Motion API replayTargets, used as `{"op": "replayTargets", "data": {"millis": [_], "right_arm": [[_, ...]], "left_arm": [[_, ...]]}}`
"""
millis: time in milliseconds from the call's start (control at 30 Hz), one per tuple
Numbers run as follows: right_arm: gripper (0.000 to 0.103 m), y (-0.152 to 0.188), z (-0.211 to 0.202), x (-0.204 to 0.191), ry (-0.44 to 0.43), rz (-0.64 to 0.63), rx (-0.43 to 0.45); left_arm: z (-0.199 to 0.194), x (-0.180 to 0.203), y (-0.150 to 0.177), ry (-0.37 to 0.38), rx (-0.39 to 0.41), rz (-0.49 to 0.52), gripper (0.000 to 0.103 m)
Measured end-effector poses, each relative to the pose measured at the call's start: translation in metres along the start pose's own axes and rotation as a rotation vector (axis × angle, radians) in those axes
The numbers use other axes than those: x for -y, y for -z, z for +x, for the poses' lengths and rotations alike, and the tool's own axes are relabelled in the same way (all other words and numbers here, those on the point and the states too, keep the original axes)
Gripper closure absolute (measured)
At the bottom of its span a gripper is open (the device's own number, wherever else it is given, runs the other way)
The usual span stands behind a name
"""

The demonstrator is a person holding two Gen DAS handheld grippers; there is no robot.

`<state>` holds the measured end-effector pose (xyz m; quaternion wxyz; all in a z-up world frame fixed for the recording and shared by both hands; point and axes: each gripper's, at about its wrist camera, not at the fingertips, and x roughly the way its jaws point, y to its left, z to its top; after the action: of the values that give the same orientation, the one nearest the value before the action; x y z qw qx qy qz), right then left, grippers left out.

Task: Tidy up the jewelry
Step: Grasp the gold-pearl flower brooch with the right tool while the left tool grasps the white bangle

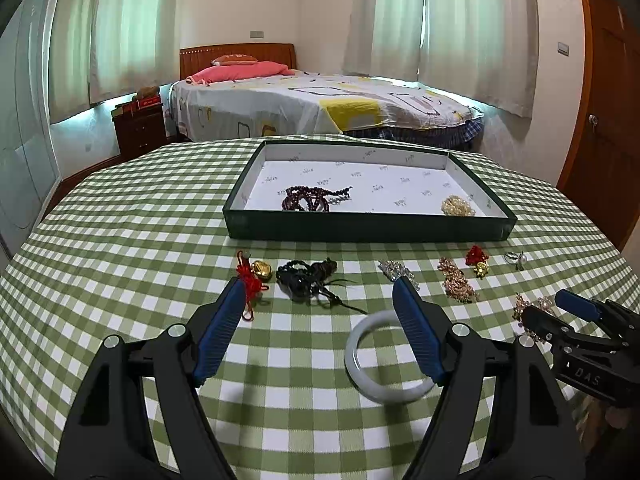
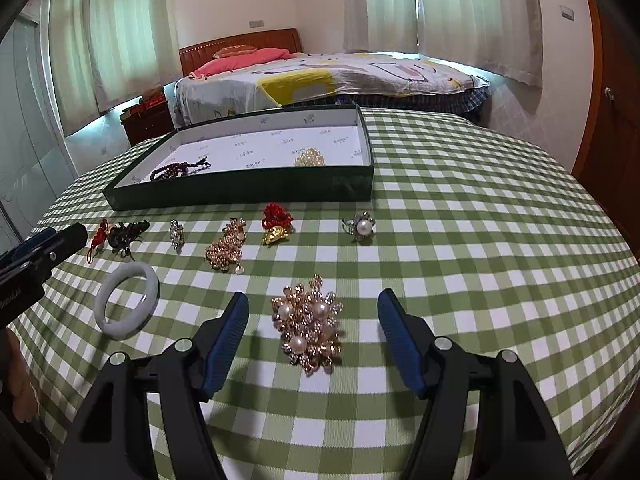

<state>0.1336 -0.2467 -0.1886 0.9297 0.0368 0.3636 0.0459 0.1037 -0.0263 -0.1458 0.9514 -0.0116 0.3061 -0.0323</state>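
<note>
My left gripper (image 1: 319,284) is open above the table, with a black bead bracelet (image 1: 306,280) just beyond its tips and a white jade bangle (image 1: 351,354) lying under its right finger. My right gripper (image 2: 313,295) is also open, its fingers on either side of a gold and pearl brooch (image 2: 310,326) without touching it. A dark green tray (image 1: 368,228) with a white lining holds a dark red bead bracelet (image 1: 306,198) and a pearl piece (image 1: 458,206).
In a row before the tray (image 2: 240,192) lie a red knot charm (image 2: 100,236), a crystal piece (image 2: 176,232), a gold chain piece (image 2: 226,250), another red knot with a gold charm (image 2: 276,226) and a pearl ring (image 2: 362,227). The round table wears a green checked cloth (image 2: 480,240).
</note>
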Motion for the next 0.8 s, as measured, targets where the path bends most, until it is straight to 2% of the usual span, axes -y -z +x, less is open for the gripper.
{"op": "replayTargets", "data": {"millis": [267, 533, 600, 667, 800], "right_arm": [[0.052, 0.004, 0.002, 0.003, -0.012, 0.017, -0.017], [0.076, 0.010, 0.001, -0.003, -0.015, -0.012, -0.014], [0.079, 0.011, 0.000, -0.004, -0.020, -0.013, -0.011], [0.080, 0.011, 0.000, -0.004, -0.029, -0.008, -0.011], [0.080, 0.012, -0.001, -0.004, -0.039, -0.001, -0.006]], "left_arm": [[0.000, 0.002, 0.012, 0.005, -0.011, -0.008, 0.028], [-0.001, 0.012, 0.017, 0.020, -0.010, 0.004, 0.024], [-0.001, 0.017, 0.018, 0.031, -0.012, 0.008, 0.023], [0.000, 0.021, 0.020, 0.037, -0.017, 0.013, 0.018], [0.006, 0.032, 0.021, 0.052, -0.036, 0.029, 0.018]]}}
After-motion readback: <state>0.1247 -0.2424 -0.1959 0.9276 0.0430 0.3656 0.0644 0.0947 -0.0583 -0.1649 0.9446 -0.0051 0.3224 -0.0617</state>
